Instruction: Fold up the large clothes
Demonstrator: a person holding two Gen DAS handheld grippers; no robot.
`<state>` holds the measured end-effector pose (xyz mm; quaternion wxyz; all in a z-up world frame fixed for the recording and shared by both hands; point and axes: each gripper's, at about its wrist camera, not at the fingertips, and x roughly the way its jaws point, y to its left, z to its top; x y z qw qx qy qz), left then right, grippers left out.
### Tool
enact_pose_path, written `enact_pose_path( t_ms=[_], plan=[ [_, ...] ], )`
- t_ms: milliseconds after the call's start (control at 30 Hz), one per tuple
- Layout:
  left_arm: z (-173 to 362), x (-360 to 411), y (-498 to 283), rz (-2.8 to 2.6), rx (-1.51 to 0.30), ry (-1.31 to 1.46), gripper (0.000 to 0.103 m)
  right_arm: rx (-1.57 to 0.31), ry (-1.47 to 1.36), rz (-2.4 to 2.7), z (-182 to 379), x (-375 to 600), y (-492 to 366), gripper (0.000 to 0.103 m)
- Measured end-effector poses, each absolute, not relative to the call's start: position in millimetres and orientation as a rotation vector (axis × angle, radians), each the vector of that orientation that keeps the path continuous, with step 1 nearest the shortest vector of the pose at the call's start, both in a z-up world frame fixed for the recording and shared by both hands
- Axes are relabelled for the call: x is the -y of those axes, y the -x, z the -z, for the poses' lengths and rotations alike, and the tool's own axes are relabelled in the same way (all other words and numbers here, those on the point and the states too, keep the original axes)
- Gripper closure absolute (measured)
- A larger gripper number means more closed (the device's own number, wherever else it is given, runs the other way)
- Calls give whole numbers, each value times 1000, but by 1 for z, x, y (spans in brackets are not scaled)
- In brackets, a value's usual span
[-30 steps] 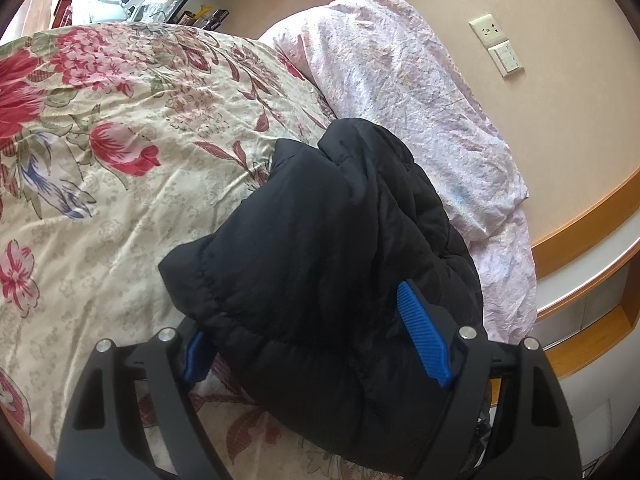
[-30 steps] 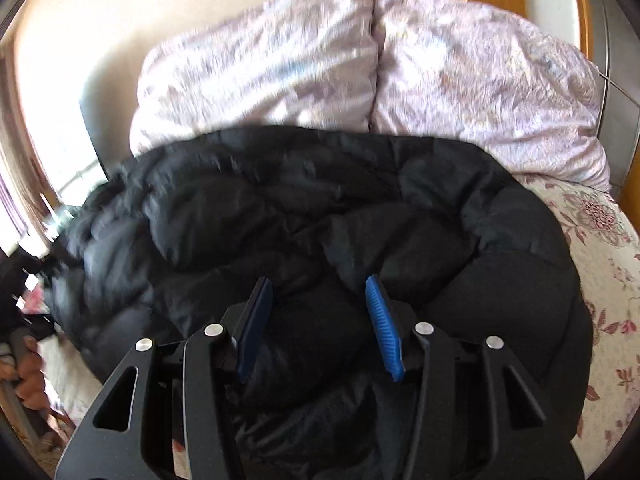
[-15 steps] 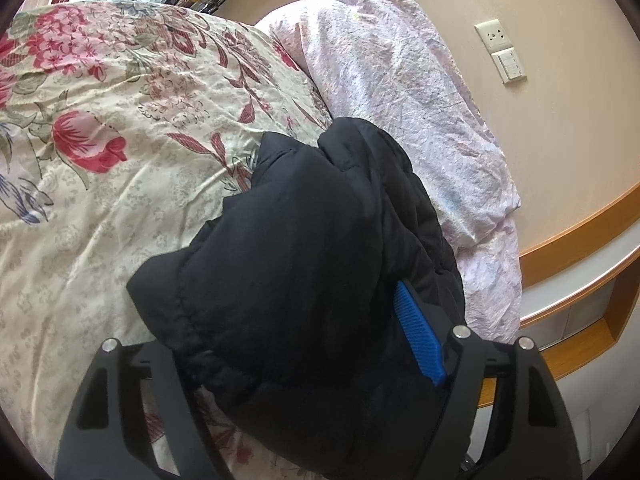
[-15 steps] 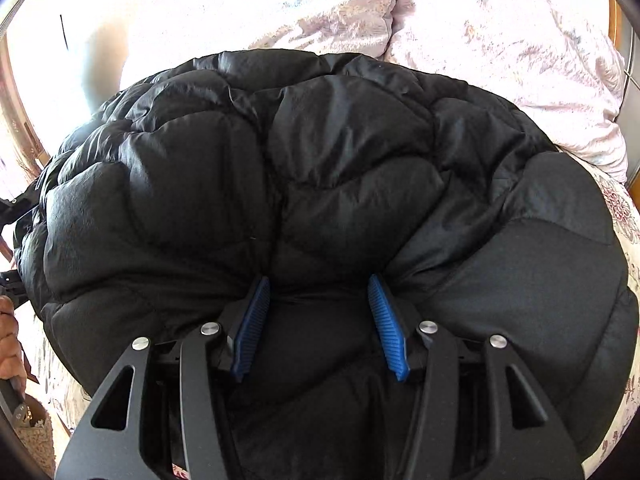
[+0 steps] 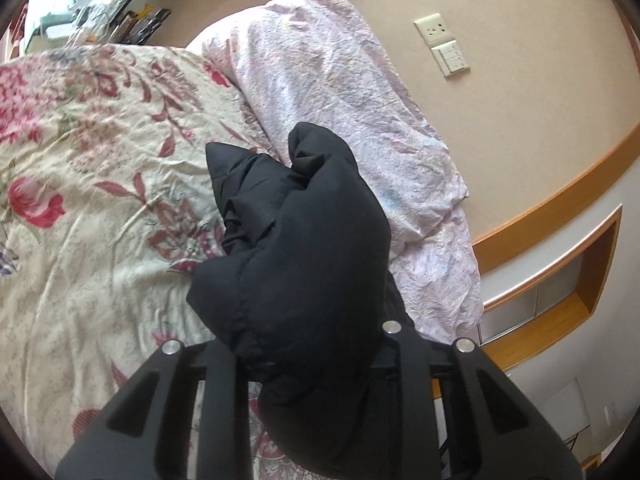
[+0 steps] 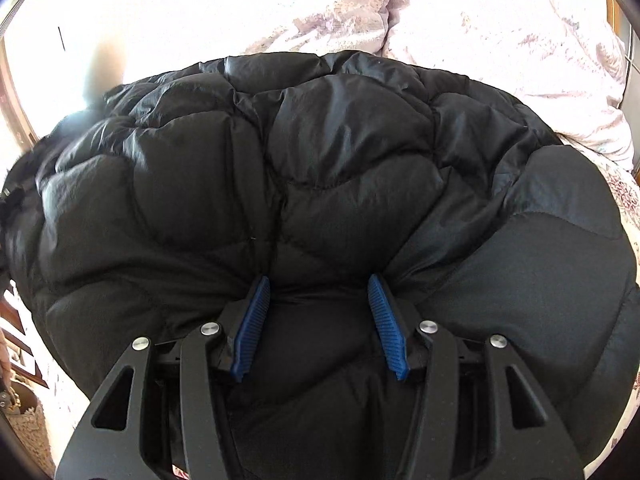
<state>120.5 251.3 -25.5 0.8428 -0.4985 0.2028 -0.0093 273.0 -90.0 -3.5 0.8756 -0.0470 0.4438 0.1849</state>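
A black puffer jacket (image 5: 300, 240) lies on the floral bed cover (image 5: 100, 160). In the left wrist view one end of it is bunched up and raised off the cover between the jaws of my left gripper (image 5: 308, 340), which are closing on it; the padding hides both pads. In the right wrist view the quilted jacket (image 6: 320, 152) fills most of the frame. My right gripper (image 6: 320, 304) points down into it, and its blue pads (image 6: 252, 320) pinch a thick fold of the fabric.
Pale pink pillows (image 5: 340, 100) lie against the wall behind the jacket and also show in the right wrist view, pillows (image 6: 500, 40). A wall socket and switch (image 5: 440, 44) sit above them. A wooden headboard shelf (image 5: 560, 280) runs on the right.
My left gripper's jaws have come together on the jacket's end and lifted it, so it now stands bunched. The right gripper has pressed closer into the jacket, still gripping its fold.
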Motion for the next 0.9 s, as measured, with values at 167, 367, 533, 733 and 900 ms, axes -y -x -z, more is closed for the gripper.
enact_pose_path(
  t_ms=[167, 367, 533, 733, 900],
  plan=[
    [-19, -226, -126, 85, -388, 928, 78, -933, 92, -381, 4, 93, -277, 50],
    [-62, -190, -134, 174, -350, 795, 78, -937, 95, -374, 5, 91, -279, 50],
    [-88, -157, -141, 264, -335, 716, 78, -932, 101, -364, 8, 86, -279, 50],
    [-108, -100, -161, 409, -355, 627, 77, -931, 101, -356, 9, 82, -280, 50],
    [-111, -47, -185, 534, -419, 560, 77, -925, 78, -361, 10, 84, -278, 50]
  ],
)
